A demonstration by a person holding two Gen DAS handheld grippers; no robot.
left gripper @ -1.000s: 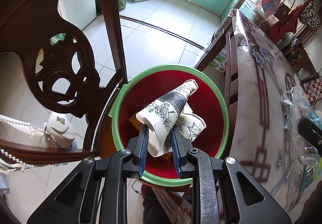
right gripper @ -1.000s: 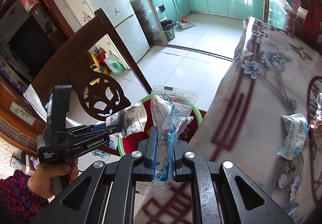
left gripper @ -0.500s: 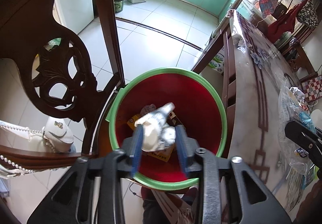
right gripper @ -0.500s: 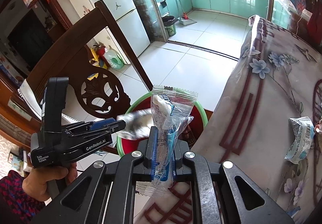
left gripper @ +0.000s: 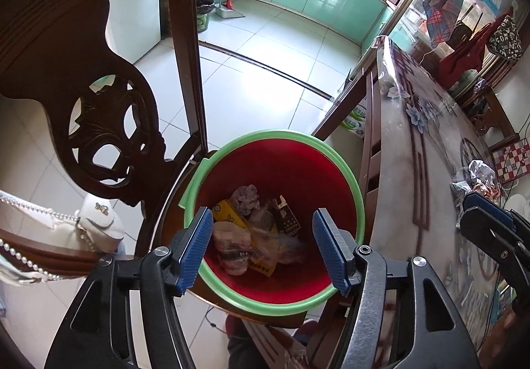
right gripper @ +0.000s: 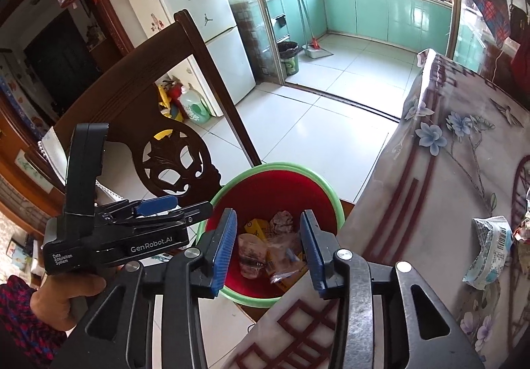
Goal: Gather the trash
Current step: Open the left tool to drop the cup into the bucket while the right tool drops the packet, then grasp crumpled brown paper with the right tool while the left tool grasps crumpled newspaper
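Note:
A red bucket with a green rim [left gripper: 275, 133] [right gripper: 281, 165] stands on the floor between the chair and the table. My left gripper [left gripper: 263, 248] [right gripper: 192, 206] hangs over it with its jaws opening and nothing between them. The flowered paper cup [left gripper: 232, 243] [right gripper: 250, 253] lies in the bucket among a yellow packet, a crumpled tissue and a small dark box. My right gripper [right gripper: 269, 248] [left gripper: 487, 226] is also above the bucket, jaws opening and empty. The clear plastic wrapper [right gripper: 281, 256] [left gripper: 281, 246] lies blurred on the pile below it.
A dark carved wooden chair [left gripper: 99, 123] stands left of the bucket, with a white pearl-strap handbag [left gripper: 96, 223] on its seat. The table with a flowered cloth [right gripper: 447, 186] is on the right. A blue-white wrapper [right gripper: 490, 249] and crumpled trash [left gripper: 480, 170] lie on it.
The left jaws opened and the flowered paper cup dropped into the bucket. The right jaws then opened and the clear plastic wrapper fell in after it.

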